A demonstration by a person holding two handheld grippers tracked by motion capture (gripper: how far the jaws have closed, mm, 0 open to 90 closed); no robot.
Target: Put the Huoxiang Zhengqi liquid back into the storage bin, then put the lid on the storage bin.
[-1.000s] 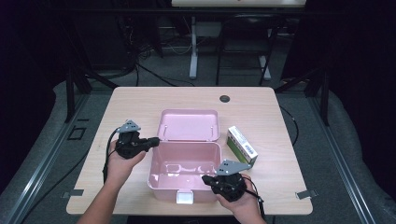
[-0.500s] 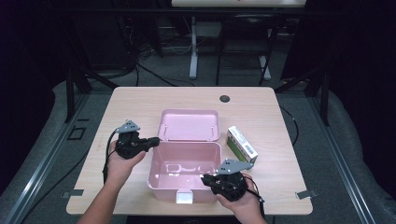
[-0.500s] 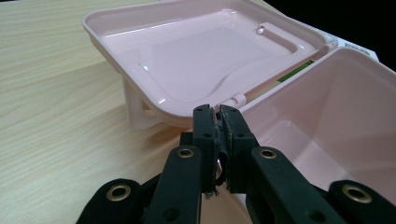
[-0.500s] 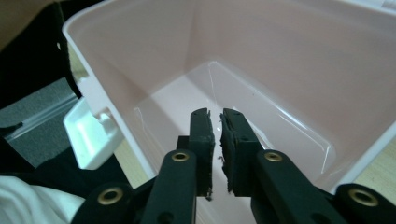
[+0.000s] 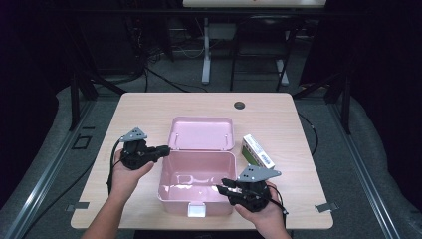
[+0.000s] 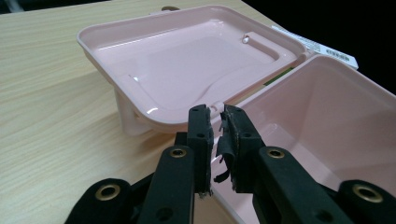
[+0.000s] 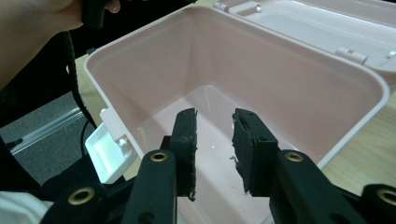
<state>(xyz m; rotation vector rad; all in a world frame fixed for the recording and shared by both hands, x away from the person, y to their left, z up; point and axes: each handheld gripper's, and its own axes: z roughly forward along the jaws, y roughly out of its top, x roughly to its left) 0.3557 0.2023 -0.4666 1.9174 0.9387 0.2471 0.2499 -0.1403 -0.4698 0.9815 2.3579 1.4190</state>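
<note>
The wooden surface [image 5: 139,107] carries an open pink box [image 5: 196,181] near the person's edge, with its lid [image 5: 201,133] thrown back flat behind it on the hinge. The white latch [image 5: 197,210] hangs off the front wall, facing the person. Just beside the box, on its right, lies a small green-and-white carton [image 5: 258,151], apart from the box wall and slanted to it.

The left tongs [image 5: 164,149] sit at the box's left rear corner, by the hinge. In the left gripper view their jaws are pressed nearly together, a frayed bit of pad hanging in the slit, and I cannot tell whether they pinch the rim or merely rest by it. The right tongs [image 5: 223,188] hover over the front right part of the box, jaws spread, nothing between them, pointing down into the empty tub.

The step in hand looks like steadying the box while the right hand goes for the carton to put it in. To do that well, the left tongs should bear on the corner rim firmly enough that the light tub cannot skate, and stay clear of the hinge. The right tongs should lift out over the right wall rather than dragging across it, then come down on the carton across its narrow sides, jaws squared to its slant. A grip near its middle should keep it level on the way over the rim.
</note>
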